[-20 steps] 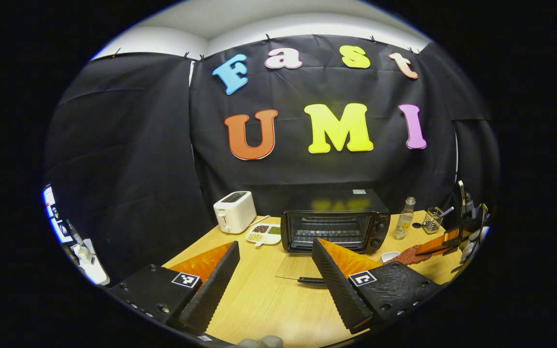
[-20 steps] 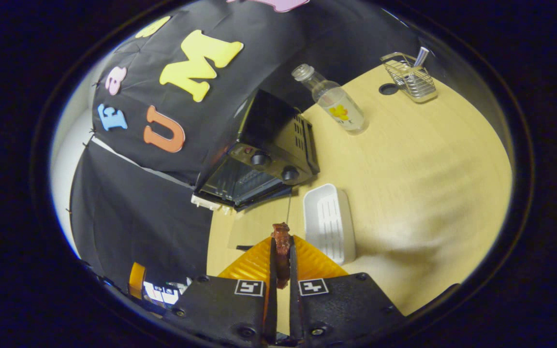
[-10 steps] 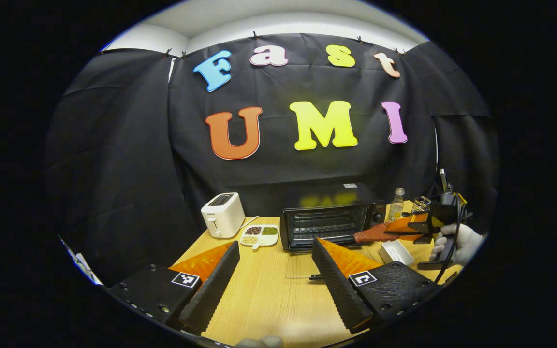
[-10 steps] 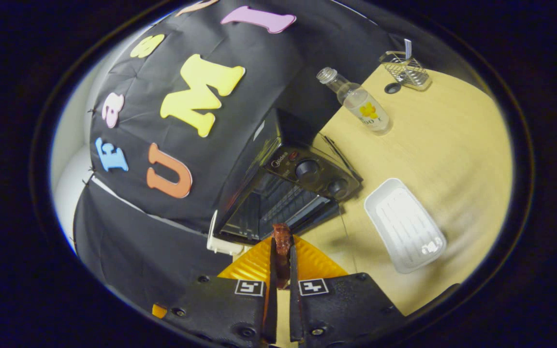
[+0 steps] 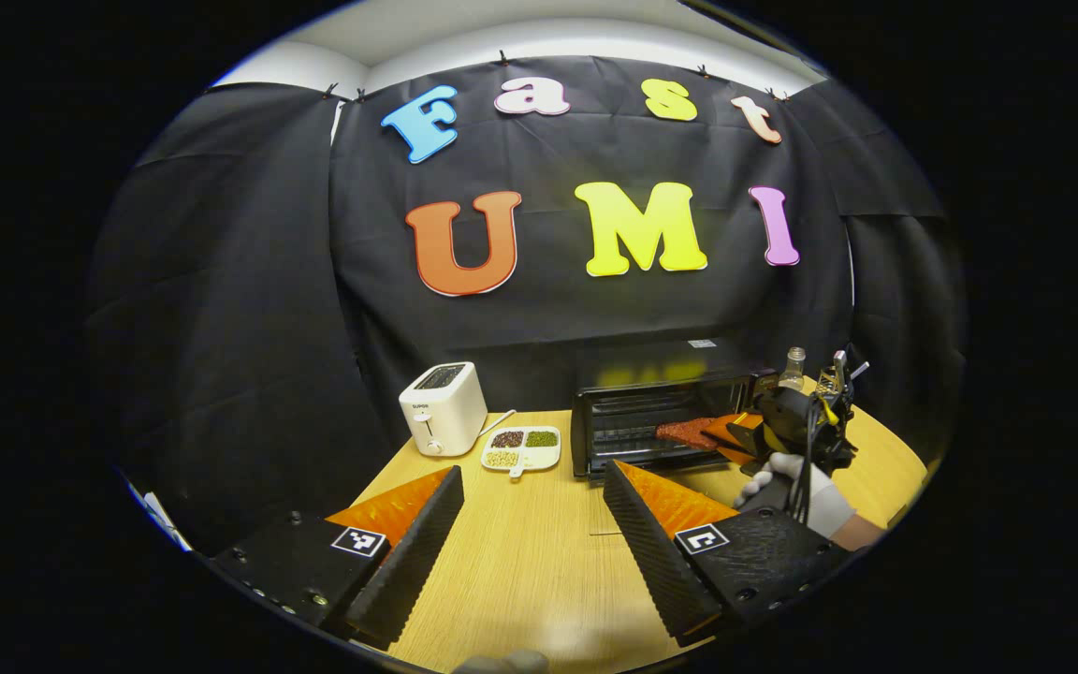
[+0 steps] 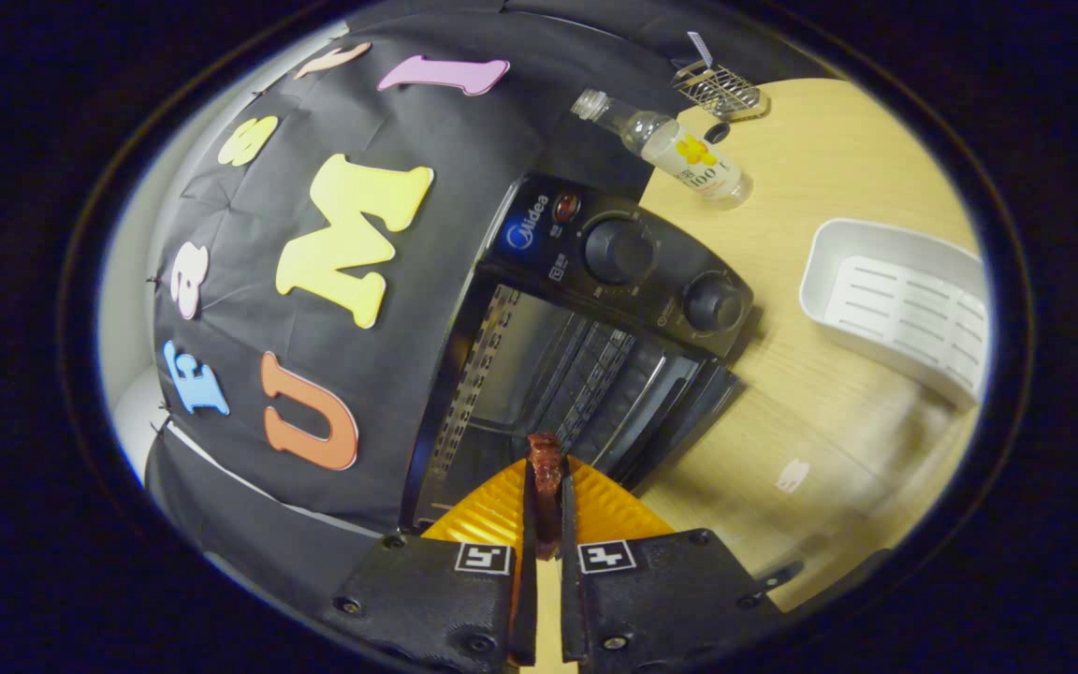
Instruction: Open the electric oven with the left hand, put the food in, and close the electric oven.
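The right gripper (image 6: 544,510) is now reaching the mouth of the oven (image 6: 586,374), where half a second ago it was coming across the table (image 5: 520,562) from the right; in the left gripper view the oven is sitting farther right than before.

The oven is standing open, so the first step looks done. The food (image 6: 545,468), a thin reddish-brown piece, is pinched between the right gripper's pressed-together fingers and is hanging at the opening, with its tip reaching in as the left gripper view shows it (image 5: 684,432); it is not yet resting on the rack. Setting it down, releasing it and shutting the door are left.

The left gripper (image 5: 530,524) is hovering over the table with its fingers spread wide and holding nothing.

The left gripper view is giving the toaster (image 5: 443,408), the divided dish (image 5: 522,447) and the gloved hand (image 5: 796,482) holding the right gripper. The right gripper view is giving the knobs (image 6: 619,251), the rack bars inside, a white tray (image 6: 904,309) and a bottle (image 6: 679,154).
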A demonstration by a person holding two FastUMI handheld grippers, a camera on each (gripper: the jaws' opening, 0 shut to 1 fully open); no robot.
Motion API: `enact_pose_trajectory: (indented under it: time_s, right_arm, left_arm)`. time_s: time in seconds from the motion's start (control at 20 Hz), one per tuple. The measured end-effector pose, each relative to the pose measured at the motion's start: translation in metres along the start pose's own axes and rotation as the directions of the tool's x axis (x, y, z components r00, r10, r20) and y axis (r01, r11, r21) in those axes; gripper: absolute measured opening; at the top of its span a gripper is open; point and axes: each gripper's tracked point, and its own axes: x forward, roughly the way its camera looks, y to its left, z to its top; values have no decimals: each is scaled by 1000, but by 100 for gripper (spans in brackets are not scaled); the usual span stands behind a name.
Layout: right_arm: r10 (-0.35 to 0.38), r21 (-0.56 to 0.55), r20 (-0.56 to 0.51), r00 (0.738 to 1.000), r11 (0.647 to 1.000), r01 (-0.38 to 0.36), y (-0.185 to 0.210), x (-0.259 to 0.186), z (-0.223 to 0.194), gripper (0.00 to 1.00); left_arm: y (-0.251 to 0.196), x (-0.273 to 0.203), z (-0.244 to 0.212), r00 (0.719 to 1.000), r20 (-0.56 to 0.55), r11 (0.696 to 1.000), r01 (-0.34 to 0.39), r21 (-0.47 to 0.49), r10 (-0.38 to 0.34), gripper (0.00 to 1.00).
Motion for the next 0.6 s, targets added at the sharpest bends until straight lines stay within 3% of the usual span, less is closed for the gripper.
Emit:
enact_pose_trajectory:
  time_s: [0.35,0.6]
  right_arm:
    - [17,62,100,995,998,-23,12,60,-14,13]
    - [-12,47,186,983,999,3,4,83,6,14]
  left_arm:
    - [17,13,-17,1000,-27,1000,-17,-12,16,96]
    - [16,21,-19,1000,-21,1000,-12,-7,12,96]
